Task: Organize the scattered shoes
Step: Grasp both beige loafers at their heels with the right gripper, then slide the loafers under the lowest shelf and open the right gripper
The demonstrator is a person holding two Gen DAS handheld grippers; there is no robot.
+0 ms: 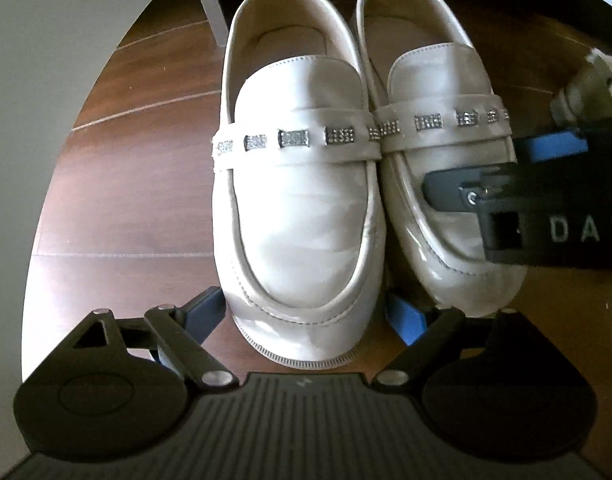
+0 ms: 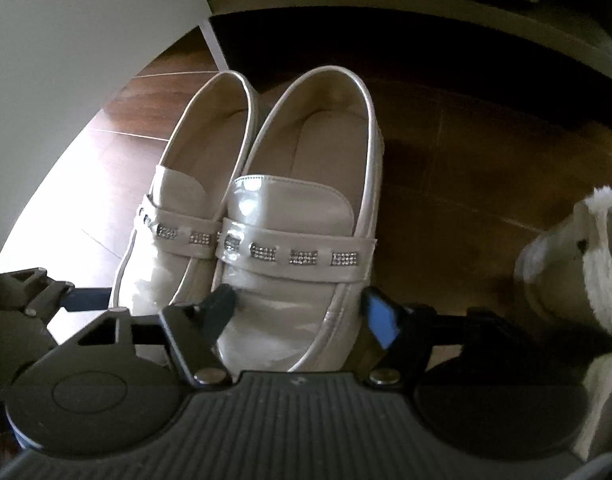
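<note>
Left gripper (image 1: pixel 306 312): jaws wide, straddling the toe of the left loafer (image 1: pixel 298 216); blue pads sit just beside the toe on either side, contact not clear, so not clamped.
Right gripper (image 2: pixel 300 312): jaws apart around the toe of the right loafer (image 2: pixel 302 248); dark finger (image 2: pixel 220 308) overlaps the toe's inner edge, blue pad (image 2: pixel 380 318) just off the outer edge. Firm pinch or not: can't tell.
Cross view: right gripper also shows in the left wrist camera, coming in from the right over the right loafer's toe.
Shoes: two glossy cream loafers, rhinestone straps, upright, side by side and touching, toes toward both cameras, heels toward the dark shelf (image 2: pixel 426 4).
Floor (image 1: pixel 138 208): dark wood planks; both loafers stand on it.
Left side: white panel (image 2: pixel 86 40) near the loafers.
Right side: fluffy white boot (image 2: pixel 578 264) on the floor, apart from the pair.
</note>
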